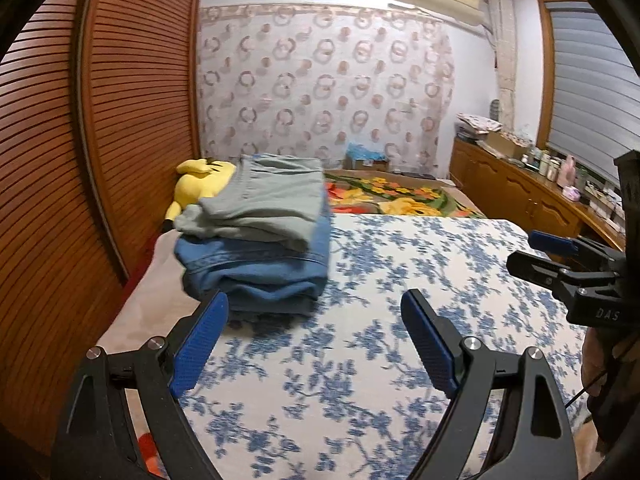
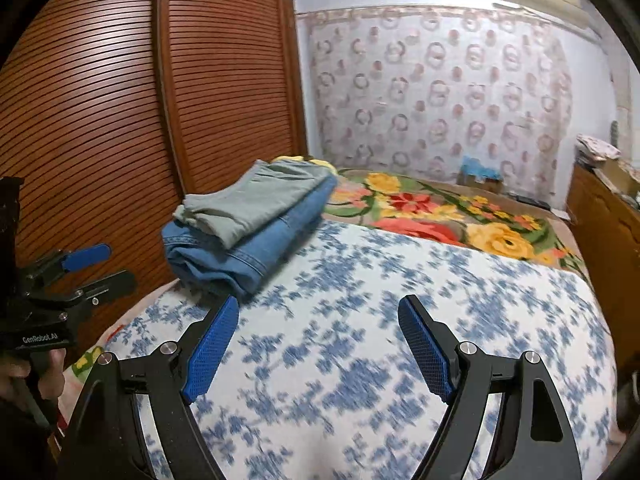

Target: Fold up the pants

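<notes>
A stack of folded pants lies at the bed's left side: grey-green pants on top of blue jeans. My left gripper is open and holds nothing; it hovers over the sheet just in front of and to the right of the stack. My right gripper is also open and holds nothing, over the sheet to the right of the stack. Each gripper shows in the other's view: the right gripper at the right edge, the left gripper at the left edge, held by a hand.
The bed carries a white sheet with blue flowers and a bright flowered blanket behind it. A yellow plush toy lies behind the stack. A louvred wooden wardrobe borders the left side, a wooden cabinet the right.
</notes>
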Demonstrator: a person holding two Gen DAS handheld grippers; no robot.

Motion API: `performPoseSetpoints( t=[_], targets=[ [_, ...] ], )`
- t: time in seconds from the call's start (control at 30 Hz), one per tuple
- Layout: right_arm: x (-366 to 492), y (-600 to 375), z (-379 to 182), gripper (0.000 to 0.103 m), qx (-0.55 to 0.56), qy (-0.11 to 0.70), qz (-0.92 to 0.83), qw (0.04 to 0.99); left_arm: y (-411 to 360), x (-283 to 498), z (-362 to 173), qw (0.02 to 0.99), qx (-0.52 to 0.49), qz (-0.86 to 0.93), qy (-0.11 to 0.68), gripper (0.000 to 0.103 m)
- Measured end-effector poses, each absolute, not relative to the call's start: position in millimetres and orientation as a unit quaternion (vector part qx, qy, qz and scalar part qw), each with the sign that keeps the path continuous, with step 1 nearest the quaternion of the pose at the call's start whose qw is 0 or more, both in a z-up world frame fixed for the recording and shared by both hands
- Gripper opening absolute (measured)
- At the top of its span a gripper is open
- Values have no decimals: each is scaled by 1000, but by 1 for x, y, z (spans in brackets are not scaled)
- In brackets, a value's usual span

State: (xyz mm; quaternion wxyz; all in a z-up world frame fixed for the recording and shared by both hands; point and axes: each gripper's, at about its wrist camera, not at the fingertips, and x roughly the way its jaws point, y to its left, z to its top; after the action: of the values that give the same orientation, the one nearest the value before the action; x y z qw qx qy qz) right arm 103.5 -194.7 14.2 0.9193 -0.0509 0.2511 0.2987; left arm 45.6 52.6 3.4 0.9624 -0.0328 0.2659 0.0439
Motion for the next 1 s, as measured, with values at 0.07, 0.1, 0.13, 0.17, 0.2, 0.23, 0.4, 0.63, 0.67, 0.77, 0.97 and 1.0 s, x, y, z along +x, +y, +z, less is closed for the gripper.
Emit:
performPoseSetpoints(
  t=[0.07, 0.1, 0.13, 0.17, 0.2, 0.23, 0.4, 0.63, 0.67, 0.77, 0.97, 1.0],
  targets=[
    [94, -205, 15, 84, -48, 252, 288, 923, 43, 46, 3, 963, -29, 35, 266, 89],
    [89, -214, 16, 84, -46, 252, 283, 924, 39, 47, 4, 963, -28, 31, 266, 89],
    [84, -220, 17, 84, -45, 251, 277, 927, 36, 48, 4, 963, -29, 27, 266, 89],
    [79, -225, 19, 84, -43, 250, 271, 929, 31, 49, 4, 963, -30, 22, 267, 89],
    [73, -229, 21, 84, -42, 249, 267, 930, 27, 51, 5, 963, -29, 17, 268, 89],
    [69, -235, 22, 84, -39, 248, 260, 932, 22, 52, 5, 963, -28, 13, 268, 89],
    [52, -251, 29, 84, -28, 247, 237, 939, 1, 55, 10, 963, -18, -8, 268, 89],
    [35, -270, 49, 84, -19, 228, 209, 951, -24, 58, 29, 967, -8, -30, 254, 89],
    [32, -272, 53, 84, -18, 223, 204, 953, -27, 58, 33, 967, -7, -33, 251, 89],
    [21, -277, 60, 84, -14, 211, 192, 958, -33, 57, 43, 969, -4, -38, 243, 89],
    [2, -282, 72, 84, -11, 189, 177, 966, -40, 53, 60, 973, 3, -43, 228, 89],
    [-1, -284, 74, 84, -9, 185, 175, 967, -41, 52, 63, 973, 3, -43, 226, 89]
  ],
)
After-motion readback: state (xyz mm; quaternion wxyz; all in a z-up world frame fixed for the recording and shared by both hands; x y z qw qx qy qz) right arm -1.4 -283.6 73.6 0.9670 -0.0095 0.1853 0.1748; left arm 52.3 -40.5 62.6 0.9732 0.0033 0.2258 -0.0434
